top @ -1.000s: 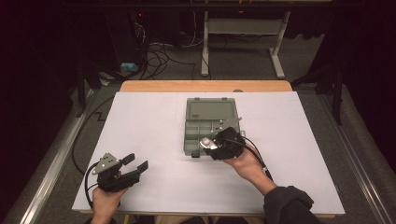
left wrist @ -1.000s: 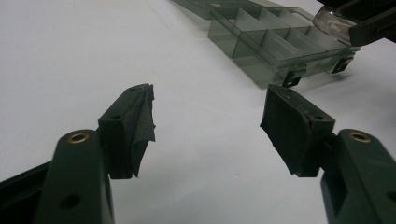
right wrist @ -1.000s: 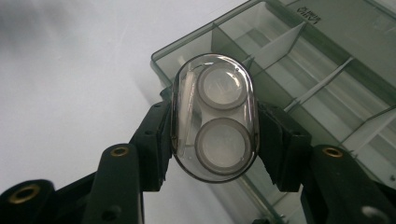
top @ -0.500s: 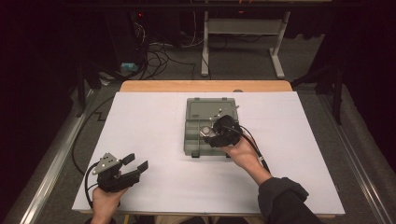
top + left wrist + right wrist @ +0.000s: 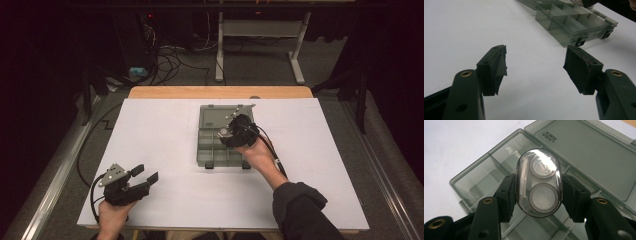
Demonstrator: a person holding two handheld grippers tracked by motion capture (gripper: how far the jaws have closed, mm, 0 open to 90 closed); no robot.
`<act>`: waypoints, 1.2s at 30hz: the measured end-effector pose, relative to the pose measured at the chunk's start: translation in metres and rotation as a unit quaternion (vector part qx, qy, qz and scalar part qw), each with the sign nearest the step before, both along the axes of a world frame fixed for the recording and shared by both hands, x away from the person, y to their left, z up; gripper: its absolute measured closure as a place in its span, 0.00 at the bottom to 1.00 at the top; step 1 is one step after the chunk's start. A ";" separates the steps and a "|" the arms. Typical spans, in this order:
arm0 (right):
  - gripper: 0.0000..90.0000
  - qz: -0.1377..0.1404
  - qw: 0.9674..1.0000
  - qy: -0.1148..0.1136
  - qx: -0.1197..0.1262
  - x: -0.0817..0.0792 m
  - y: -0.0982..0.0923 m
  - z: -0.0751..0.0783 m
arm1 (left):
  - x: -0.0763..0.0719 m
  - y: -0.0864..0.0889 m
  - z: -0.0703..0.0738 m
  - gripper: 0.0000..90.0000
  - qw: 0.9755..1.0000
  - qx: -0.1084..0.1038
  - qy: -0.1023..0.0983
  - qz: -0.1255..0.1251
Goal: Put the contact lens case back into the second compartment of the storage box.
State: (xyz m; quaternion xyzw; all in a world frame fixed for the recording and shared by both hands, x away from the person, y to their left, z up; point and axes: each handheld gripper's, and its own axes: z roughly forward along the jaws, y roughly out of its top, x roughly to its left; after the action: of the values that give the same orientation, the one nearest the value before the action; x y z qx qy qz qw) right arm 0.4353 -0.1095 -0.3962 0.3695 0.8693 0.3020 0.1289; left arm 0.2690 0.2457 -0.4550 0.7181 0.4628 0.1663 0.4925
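Since a moment ago, the right gripper [image 5: 226,134] has moved farther up over the open grey-green plastic box with little compartments [image 5: 214,150], away from the person. Its two black jaws squeeze a small clear oval plastic case [image 5: 539,182] with two round silver pieces inside, held in the air just above the compartments. The box sits on the white table [image 5: 150,130], its lid lying flat behind it. The left gripper [image 5: 144,175] rests near the table's front edge, jaws wide apart and holding nothing.
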 end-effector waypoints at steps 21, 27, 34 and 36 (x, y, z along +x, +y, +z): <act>0.55 -0.013 0.999 0.013 -0.038 0.027 0.021 -0.007 | 0.001 0.000 0.000 0.38 1.000 -0.005 0.002 -0.004; 0.55 -0.016 0.998 0.016 -0.051 0.029 0.026 -0.012 | 0.001 0.000 0.000 0.38 1.000 -0.005 0.002 -0.004; 0.51 -0.016 0.998 0.022 -0.050 0.031 0.026 -0.012 | 0.001 0.000 0.000 0.38 1.000 -0.005 0.002 -0.003; 0.50 -0.017 0.999 0.026 -0.043 0.032 0.025 -0.012 | 0.001 0.000 0.000 0.38 1.000 -0.005 0.002 -0.004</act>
State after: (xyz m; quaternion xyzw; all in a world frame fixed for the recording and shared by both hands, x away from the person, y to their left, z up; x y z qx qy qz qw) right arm 0.4671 -0.0850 -0.4085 0.3859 0.8782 0.2523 0.1271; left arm 0.2697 0.2455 -0.4553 0.7181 0.4616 0.1605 0.4955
